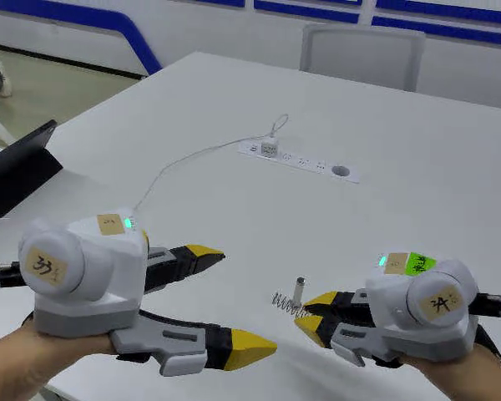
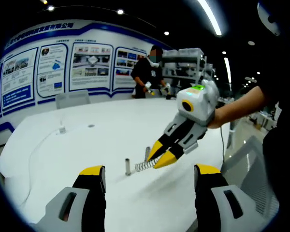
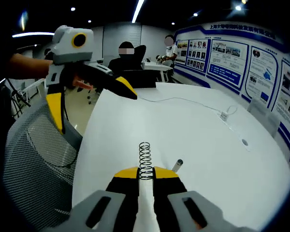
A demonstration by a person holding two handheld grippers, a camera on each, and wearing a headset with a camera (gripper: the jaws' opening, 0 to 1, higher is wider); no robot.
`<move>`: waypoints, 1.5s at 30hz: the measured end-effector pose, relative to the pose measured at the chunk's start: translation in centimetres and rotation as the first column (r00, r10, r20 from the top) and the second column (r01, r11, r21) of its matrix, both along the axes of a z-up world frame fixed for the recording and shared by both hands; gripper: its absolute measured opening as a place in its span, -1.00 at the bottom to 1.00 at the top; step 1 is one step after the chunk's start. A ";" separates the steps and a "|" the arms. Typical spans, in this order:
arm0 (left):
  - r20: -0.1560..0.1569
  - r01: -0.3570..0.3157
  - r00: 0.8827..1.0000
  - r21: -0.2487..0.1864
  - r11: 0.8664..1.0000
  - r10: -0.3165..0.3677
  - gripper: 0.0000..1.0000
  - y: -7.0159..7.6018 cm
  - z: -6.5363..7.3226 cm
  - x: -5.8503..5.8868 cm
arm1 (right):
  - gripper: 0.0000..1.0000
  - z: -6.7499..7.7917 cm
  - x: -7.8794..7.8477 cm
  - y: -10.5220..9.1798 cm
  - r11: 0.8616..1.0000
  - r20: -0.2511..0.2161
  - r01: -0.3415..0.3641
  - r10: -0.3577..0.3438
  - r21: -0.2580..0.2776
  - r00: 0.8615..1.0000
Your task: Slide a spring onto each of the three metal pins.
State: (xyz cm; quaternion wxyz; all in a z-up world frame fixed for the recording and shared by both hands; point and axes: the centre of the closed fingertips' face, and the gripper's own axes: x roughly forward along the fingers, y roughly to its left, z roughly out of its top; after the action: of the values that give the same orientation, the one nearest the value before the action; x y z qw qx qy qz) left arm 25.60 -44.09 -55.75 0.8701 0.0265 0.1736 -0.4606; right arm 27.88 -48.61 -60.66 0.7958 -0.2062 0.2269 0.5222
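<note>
The right gripper (image 3: 146, 174) was clenched on one end of a spring (image 3: 145, 161), its free end just beside an upright metal pin (image 3: 177, 165) on the white table (image 1: 359, 234); the left gripper (image 1: 249, 296) hung released nearby; the threading step looked in hand; next, the spring's free end would need aligning over the pin's top.

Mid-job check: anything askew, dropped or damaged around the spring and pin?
Nothing stands out. The right gripper pinches the spring by one end, coils unbent, beside a standing pin on the table. The left gripper is open, apart.
</note>
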 end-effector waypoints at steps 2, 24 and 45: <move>0.003 0.017 1.000 -0.006 1.000 -0.017 0.50 -0.5 0.2 -0.2 | -0.79 1.3 -0.8 -0.1 1.000 0.007 -0.015 0.015 0.010 1.000; 0.003 0.257 0.966 0.006 0.966 -0.257 -0.27 -3.0 1.4 -3.7 | -0.78 5.7 -7.2 1.3 0.973 0.127 -0.216 0.225 -0.079 0.966; 0.130 0.415 0.893 0.132 0.900 -0.431 -0.79 -4.3 1.6 -5.5 | -0.78 6.4 -7.9 0.7 0.966 0.127 -0.232 0.245 -0.112 0.961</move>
State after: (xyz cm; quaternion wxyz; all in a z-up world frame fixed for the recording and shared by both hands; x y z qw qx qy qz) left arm 20.13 -48.41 -54.10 0.7573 0.1433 0.1180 -0.6261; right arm 19.95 -47.94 -54.26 0.7301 -0.3063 0.1690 0.5870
